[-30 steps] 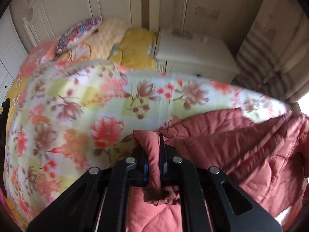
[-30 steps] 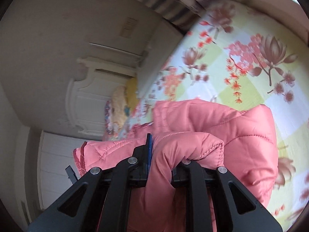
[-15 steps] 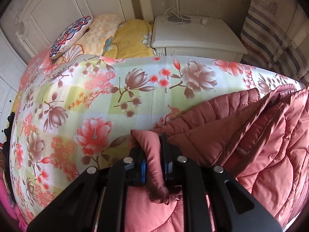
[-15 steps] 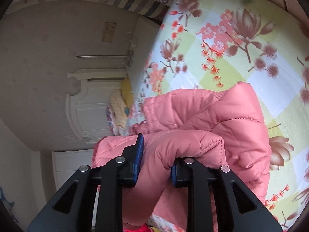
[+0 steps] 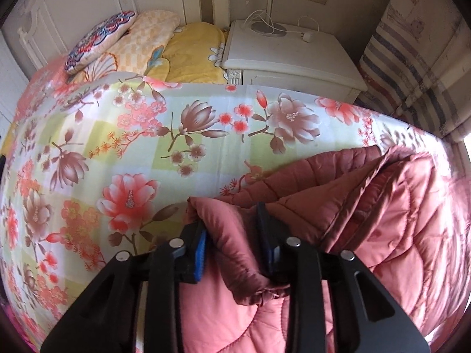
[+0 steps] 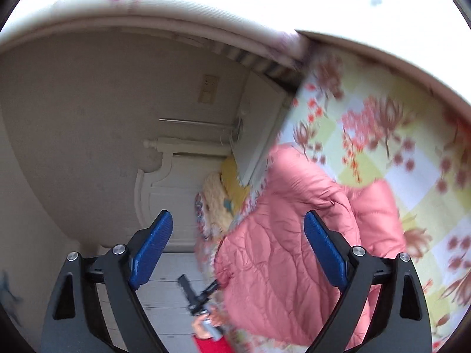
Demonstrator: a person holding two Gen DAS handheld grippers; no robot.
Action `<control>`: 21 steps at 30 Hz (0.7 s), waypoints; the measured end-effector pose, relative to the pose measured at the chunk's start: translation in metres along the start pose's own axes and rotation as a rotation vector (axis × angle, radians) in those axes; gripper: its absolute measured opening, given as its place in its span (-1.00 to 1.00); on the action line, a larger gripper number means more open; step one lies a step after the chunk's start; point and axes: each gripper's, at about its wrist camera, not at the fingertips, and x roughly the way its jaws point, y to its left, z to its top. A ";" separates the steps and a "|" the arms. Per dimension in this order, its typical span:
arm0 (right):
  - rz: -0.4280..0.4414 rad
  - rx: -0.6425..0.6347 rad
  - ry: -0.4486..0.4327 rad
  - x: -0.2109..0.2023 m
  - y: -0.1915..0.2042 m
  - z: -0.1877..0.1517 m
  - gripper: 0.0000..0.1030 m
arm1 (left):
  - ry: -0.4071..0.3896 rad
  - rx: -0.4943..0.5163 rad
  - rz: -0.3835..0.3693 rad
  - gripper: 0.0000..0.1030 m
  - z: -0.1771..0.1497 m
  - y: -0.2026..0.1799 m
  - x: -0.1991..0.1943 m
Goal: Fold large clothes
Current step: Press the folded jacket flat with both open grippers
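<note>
A pink quilted jacket lies folded on the floral bedsheet. My left gripper points down at its near corner. Its jaws are opening, and a puffy fold of the jacket still sits loosely between the blue pads. My right gripper hangs above the jacket with its jaws opening wide and nothing between them. In the right wrist view the left gripper shows at the jacket's far end, held by a hand with a red sleeve.
A white nightstand with a cable on top stands beyond the bed. Pillows and a yellow blanket lie at the headboard. A striped curtain hangs at the right. The bedsheet is bare beside the jacket.
My right gripper has let go of the jacket fold, spread wide and risen away from it. My left jaws have parted around their fold, and the jacket has settled on the bed.
</note>
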 end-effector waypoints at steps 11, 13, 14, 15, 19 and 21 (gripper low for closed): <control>-0.418 -1.023 0.401 0.213 0.113 -0.190 0.76 | 0.023 -0.014 -0.042 -0.26 0.001 0.010 -0.009; -0.500 -1.152 0.425 0.255 0.117 -0.220 0.71 | 0.035 -0.023 -0.058 -0.25 0.002 0.013 -0.008; -0.533 -1.179 0.425 0.270 0.116 -0.225 0.71 | 0.040 -0.025 -0.066 -0.25 0.002 0.015 -0.007; -0.565 -1.200 0.428 0.290 0.114 -0.230 0.71 | 0.045 -0.025 -0.072 -0.25 0.002 0.017 -0.007; -0.556 -1.140 0.508 0.340 0.096 -0.227 0.72 | 0.047 -0.021 -0.100 0.04 -0.003 0.029 -0.013; -0.543 -1.118 0.522 0.354 0.086 -0.222 0.79 | 0.026 -0.016 -0.083 0.44 -0.008 0.037 -0.021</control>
